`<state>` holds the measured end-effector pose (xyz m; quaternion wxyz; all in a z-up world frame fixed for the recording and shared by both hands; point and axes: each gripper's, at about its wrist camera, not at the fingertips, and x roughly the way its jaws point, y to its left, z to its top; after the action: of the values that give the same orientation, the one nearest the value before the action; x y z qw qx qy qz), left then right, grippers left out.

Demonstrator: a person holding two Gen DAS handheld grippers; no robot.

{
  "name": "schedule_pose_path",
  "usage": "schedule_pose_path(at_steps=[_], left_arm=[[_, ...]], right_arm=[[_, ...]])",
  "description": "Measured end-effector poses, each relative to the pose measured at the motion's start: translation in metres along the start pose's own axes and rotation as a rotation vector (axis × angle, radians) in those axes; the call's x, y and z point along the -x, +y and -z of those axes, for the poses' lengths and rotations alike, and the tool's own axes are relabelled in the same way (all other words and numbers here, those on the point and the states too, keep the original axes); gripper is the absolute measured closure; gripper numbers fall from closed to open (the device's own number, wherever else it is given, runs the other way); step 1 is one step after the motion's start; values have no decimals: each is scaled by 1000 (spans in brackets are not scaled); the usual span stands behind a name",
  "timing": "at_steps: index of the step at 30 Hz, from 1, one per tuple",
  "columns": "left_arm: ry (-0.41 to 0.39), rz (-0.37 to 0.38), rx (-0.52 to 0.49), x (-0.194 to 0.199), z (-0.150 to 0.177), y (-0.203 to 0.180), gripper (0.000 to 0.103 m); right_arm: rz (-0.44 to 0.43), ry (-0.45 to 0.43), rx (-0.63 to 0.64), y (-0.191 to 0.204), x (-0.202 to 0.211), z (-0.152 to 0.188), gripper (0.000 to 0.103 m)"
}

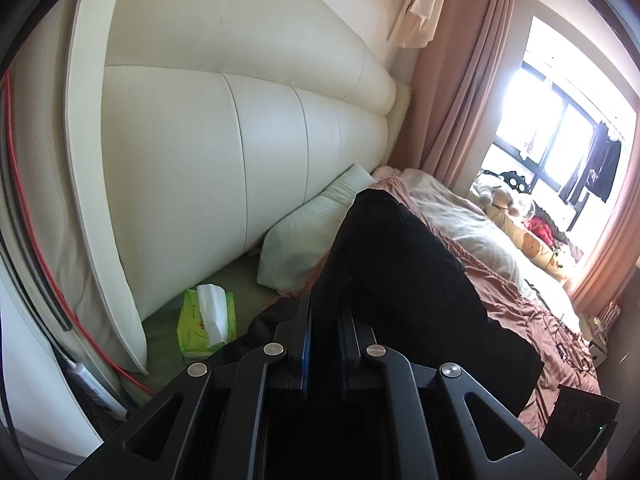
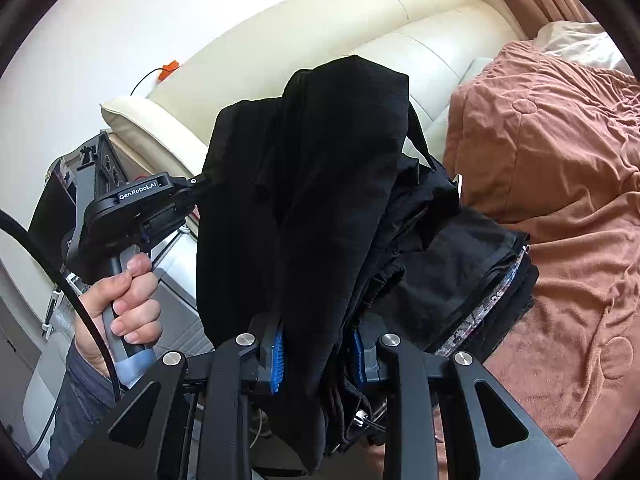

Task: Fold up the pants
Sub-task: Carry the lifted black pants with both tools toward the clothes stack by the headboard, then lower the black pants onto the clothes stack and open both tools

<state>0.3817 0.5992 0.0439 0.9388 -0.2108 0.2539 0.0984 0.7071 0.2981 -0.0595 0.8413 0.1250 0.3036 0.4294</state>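
Fingers of both grippers closed on black soft fabric pants [image 2: 304, 184]: left gripper [image 1: 325, 312] and right gripper [image 2: 318, 350] each pinch bunched fold, cloth lifted above brown rumpled bedspread [image 2: 560, 184]. Judged light, limp, sagging; better hold at waistband or hem edges.

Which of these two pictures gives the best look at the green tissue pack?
The left wrist view. The green tissue pack lies in plain sight near the cream headboard, a white tissue sticking out of its top. The right wrist view does not show it; the black pants fill its middle.
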Motion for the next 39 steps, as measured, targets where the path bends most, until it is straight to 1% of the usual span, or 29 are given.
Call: schedule_pose_path(at_steps=[9,12,13,14,15,16,17,18,19,20,21,22,23,24,25,28,30,32,34,36,39], left_arm=[[57,-44,-1,-54,-6,-1,93],[57,-80,-13,-73,-7,-3,92],[56,-100,-14,-81,-6,-3,92],[61,-118,-1,-89,-5,-2,89],[68,-150,11,-96,-3,0,88],[76,-176,16,-101,-1,2,88],[87,-185,23,-104,2,4,87],[96,-174,31,-104,4,6,84],[101,-159,37,-101,6,7,78],[102,-153,36,-99,7,7,72],[101,-150,27,-94,10,7,69],[103,-151,13,-90,13,6,65],[109,-153,2,-87,16,6,64],[119,-148,-4,-83,20,6,64],[127,-142,-7,-80,25,7,64],[142,-125,-1,-71,36,9,64],[145,-112,-11,-65,43,5,64],[150,-102,-19,-59,51,1,64],[152,-95,-17,-52,57,-1,64],[156,-89,-17,-47,63,-4,64],[178,-89,-13,-45,72,-6,64]], right_arm=[[13,23,-49,-26,-26,-8,80],[17,26,-69,-34,-34,-12,80],[22,30,-80,-38,-37,-12,79],[29,34,-94,-41,-41,-13,76],[40,37,-104,-45,-46,-14,76],[65,49,-116,-49,-52,-13,73],[86,77,-137,-53,-57,-11,71],[98,105,-161,-57,-61,-9,70],[102,128,-184,-61,-63,-7,70],[91,140,-196,-64,-62,-6,67],[87,142,-191,-65,-59,-5,63],[105,137,-174,-64,-53,-5,50],[141,117,-153,-62,-45,-4,34],[168,97,-137,-61,-38,-5,29],[184,78,-120,-58,-30,-5,29],[205,60,-96,-55,-13,-8,29],[224,26,-63,-53,-3,-12,34],[223,7,-8,-42,8,-15,54],[208,5,37,-30,11,-20,64],[200,12,80,-20,13,-22,68],[199,34,151,-7,5,-30,68]])
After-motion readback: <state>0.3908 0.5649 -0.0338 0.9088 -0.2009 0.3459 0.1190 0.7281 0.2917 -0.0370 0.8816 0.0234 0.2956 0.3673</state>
